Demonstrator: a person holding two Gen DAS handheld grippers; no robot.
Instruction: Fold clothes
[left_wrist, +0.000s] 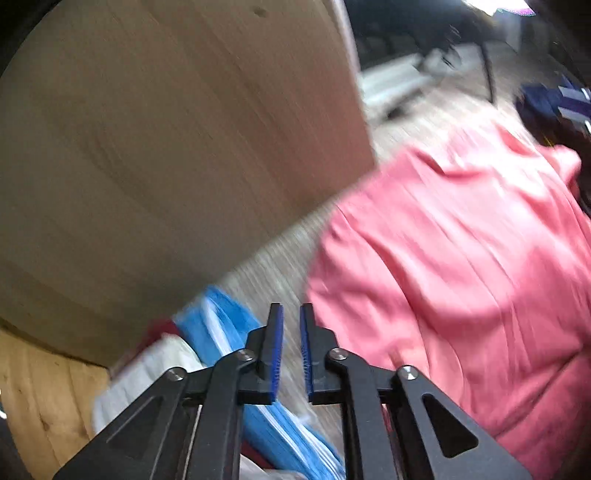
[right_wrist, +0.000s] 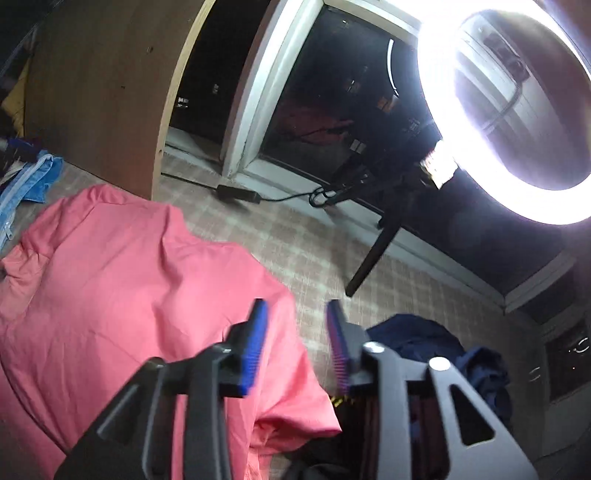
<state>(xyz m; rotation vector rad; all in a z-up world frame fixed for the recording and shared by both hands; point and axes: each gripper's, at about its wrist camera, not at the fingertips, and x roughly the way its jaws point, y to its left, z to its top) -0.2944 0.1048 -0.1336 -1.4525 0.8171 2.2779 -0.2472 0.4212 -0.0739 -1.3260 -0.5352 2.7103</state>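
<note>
Both grippers (left_wrist: 291, 310) (right_wrist: 297, 306) above pink shirt (right_wrist: 129, 288)

a pink shirt (right_wrist: 122, 280) lies spread on the checked floor, wrinkled, its fabric plain. one corner reaches the foot of a wooden panel. a blue garment with a white zip (right_wrist: 26, 184) lies crumpled beyond it; a dark navy heap (right_wrist: 424, 339) sits just beside its other edge.

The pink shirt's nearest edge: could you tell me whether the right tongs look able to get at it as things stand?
Probably yes. The right tongs are open and empty, the pink shirt lies spread just below and beside them, and nothing sits between them.
</note>
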